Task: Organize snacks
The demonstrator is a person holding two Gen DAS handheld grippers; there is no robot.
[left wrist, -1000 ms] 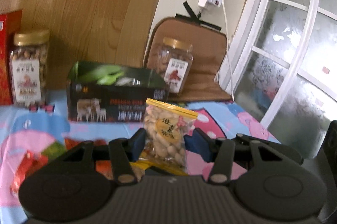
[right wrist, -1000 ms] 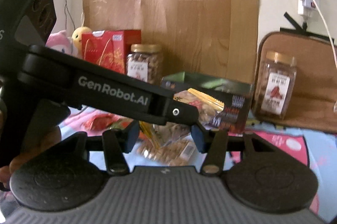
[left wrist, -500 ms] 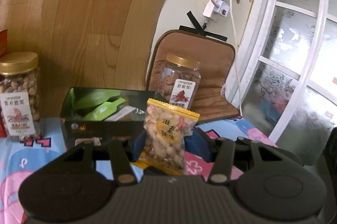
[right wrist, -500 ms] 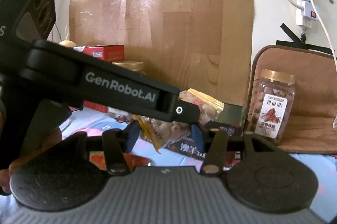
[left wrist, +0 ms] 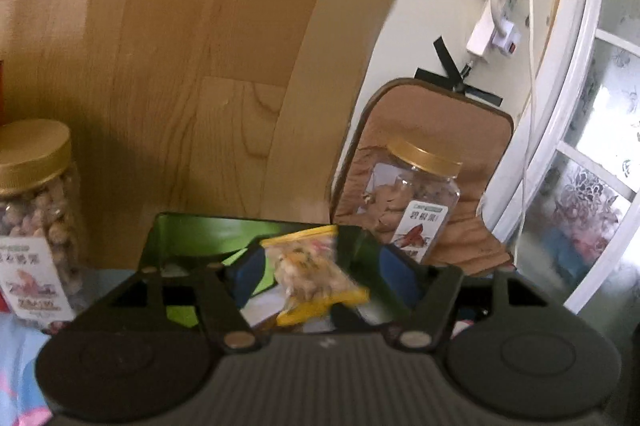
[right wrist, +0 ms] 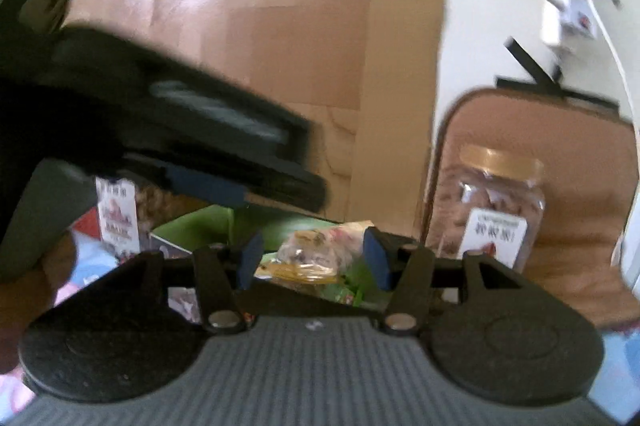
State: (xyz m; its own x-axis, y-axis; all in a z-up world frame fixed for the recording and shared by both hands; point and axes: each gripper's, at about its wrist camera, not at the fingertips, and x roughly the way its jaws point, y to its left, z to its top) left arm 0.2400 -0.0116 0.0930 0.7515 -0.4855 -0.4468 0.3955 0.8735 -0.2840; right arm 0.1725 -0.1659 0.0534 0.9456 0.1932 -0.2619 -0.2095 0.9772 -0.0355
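My left gripper (left wrist: 320, 268) tilts slightly downward, its jaws opening, blue pads (left wrist: 249, 272) standing apart. My right gripper (right wrist: 314, 256) points nearly level, jaws parted. The left one crosses the right wrist view, blurred.

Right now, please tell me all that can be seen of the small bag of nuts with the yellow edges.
The small bag of nuts is a clear plastic pouch with yellow seals at both ends and pale nuts inside. It is blurred and tilted above the open dark box with the green lining. The left gripper is opening, and its blue pads stand apart from the bag. Whether anything supports it underneath cannot be told.
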